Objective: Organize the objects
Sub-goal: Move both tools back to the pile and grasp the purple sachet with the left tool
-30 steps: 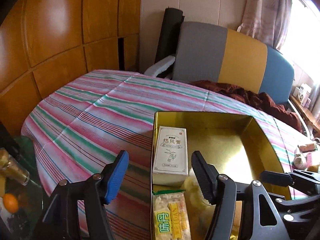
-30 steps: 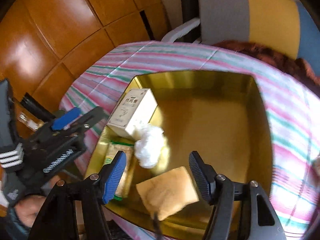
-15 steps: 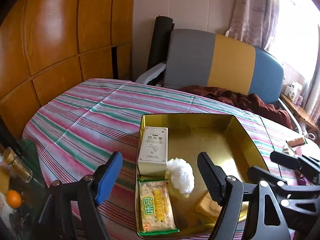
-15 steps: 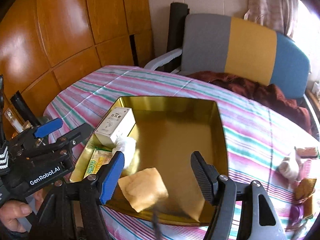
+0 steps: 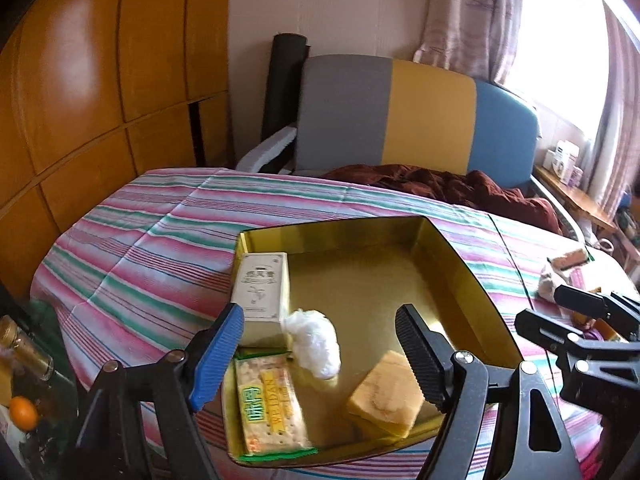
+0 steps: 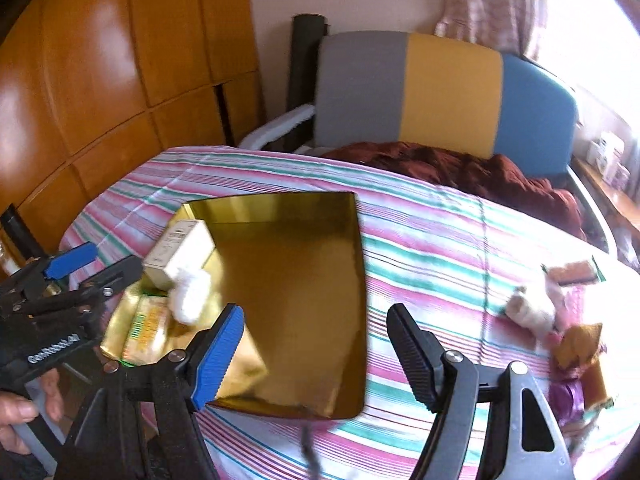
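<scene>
Your tray [image 5: 460,264] sits mid-frame on the worktop [image 5: 132,264]; inside, box [image 5: 262,292] behind cracker packet [image 5: 268,404] at left, wad [image 5: 314,342] and sponge [image 5: 386,398] rightward.

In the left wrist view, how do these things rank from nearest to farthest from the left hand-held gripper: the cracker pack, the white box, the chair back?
Measured from the left hand-held gripper:
1. Cracker pack: just below the blue finger, in the gold tray's near left corner.
2. White box: behind the pack, along the tray's left wall.
3. Chair back: beyond the table, by the wall.
</scene>
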Action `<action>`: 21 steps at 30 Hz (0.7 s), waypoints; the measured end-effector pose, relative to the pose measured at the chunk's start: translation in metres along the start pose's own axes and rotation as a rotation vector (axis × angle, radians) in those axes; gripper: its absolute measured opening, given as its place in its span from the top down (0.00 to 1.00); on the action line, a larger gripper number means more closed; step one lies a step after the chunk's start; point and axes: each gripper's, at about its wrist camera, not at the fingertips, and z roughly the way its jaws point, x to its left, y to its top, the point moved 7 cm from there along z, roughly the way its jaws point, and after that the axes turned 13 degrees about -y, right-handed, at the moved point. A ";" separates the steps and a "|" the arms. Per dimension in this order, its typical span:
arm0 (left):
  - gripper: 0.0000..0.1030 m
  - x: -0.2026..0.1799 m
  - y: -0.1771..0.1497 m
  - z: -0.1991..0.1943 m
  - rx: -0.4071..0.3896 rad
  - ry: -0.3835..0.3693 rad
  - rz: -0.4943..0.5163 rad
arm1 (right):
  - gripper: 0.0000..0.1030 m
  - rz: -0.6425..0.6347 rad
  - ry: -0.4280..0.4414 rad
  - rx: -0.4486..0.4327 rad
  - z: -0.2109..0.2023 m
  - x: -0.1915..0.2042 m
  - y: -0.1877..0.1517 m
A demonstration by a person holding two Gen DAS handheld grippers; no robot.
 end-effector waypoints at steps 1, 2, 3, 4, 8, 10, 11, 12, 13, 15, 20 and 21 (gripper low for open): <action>0.24 -0.002 -0.001 0.001 0.003 -0.005 0.004 | 0.27 0.009 -0.007 0.007 0.002 -0.006 -0.002; 0.24 -0.005 -0.001 0.003 0.008 -0.012 0.008 | 0.27 0.021 -0.020 0.017 0.004 -0.015 -0.006; 0.24 -0.009 -0.002 0.005 0.016 -0.024 0.012 | 0.27 0.034 -0.035 0.027 0.006 -0.024 -0.009; 0.24 -0.012 -0.003 0.007 0.021 -0.032 0.015 | 0.27 0.044 -0.046 0.034 0.007 -0.031 -0.011; 0.24 -0.029 -0.006 0.016 0.053 -0.085 0.038 | 0.27 0.115 -0.098 0.063 0.010 -0.071 -0.023; 0.24 -0.038 -0.008 0.021 0.068 -0.104 0.046 | 0.27 0.152 -0.131 0.075 0.010 -0.095 -0.030; 0.24 -0.040 -0.009 0.022 0.073 -0.109 0.051 | 0.27 0.167 -0.142 0.079 0.009 -0.104 -0.032; 0.24 -0.047 -0.010 0.024 0.080 -0.125 0.062 | 0.27 0.186 -0.153 0.084 0.009 -0.115 -0.035; 0.24 -0.052 -0.011 0.025 0.085 -0.134 0.069 | 0.27 0.211 -0.169 0.093 0.008 -0.129 -0.039; 0.24 -0.065 -0.012 0.028 0.096 -0.159 0.094 | 0.27 0.246 -0.192 0.104 0.006 -0.151 -0.045; 0.23 -0.099 -0.011 0.032 0.114 -0.235 0.159 | 0.27 0.368 -0.278 0.113 -0.007 -0.227 -0.059; 0.23 -0.109 -0.012 0.034 0.123 -0.258 0.173 | 0.27 0.398 -0.295 0.110 -0.010 -0.242 -0.061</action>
